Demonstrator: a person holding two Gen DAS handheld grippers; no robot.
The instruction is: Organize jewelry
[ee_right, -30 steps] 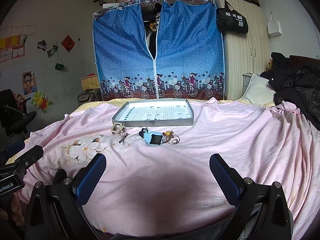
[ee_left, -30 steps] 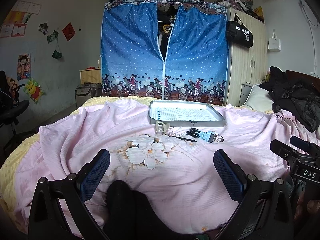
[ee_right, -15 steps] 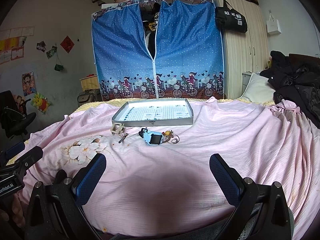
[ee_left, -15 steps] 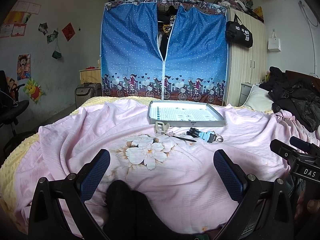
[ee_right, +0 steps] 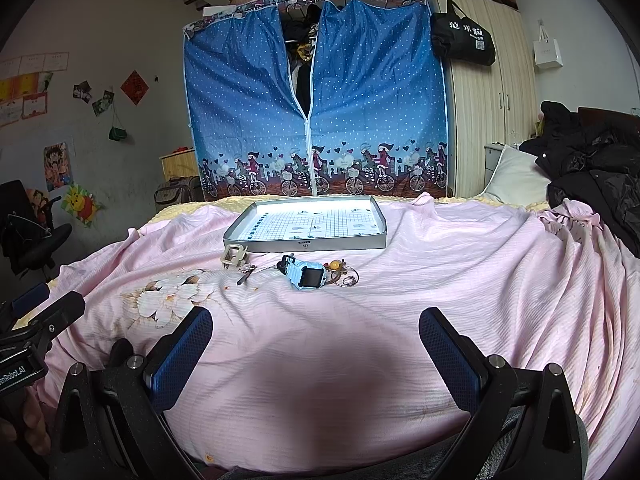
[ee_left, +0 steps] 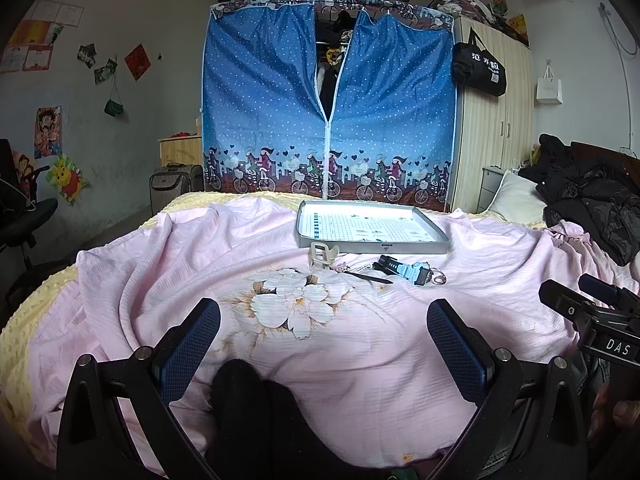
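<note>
A grey tray [ee_left: 376,247] [ee_right: 340,241] with a grid-printed floor lies on the pink bedsheet. In front of it lie a beige hair claw [ee_left: 322,256] [ee_right: 233,255], a dark hair pin [ee_left: 370,277] [ee_right: 244,278], a light blue watch [ee_left: 404,270] [ee_right: 306,274] and small rings with an orange charm [ee_left: 438,279] [ee_right: 344,274]. My left gripper [ee_left: 323,332] is open, low over the near sheet, far short of the items. My right gripper [ee_right: 316,340] is open too, empty, equally far back.
A pink sheet [ee_right: 460,280] with a flower print [ee_left: 296,304] covers the bed. Black coats [ee_right: 592,176] and a pillow [ee_left: 514,196] lie at the right. A blue fabric wardrobe [ee_left: 328,100] stands behind the bed. Dark-clothed legs [ee_left: 256,408] lie under my left gripper.
The right wrist view has tilted slightly, then settled. The left gripper and the items have not moved.
</note>
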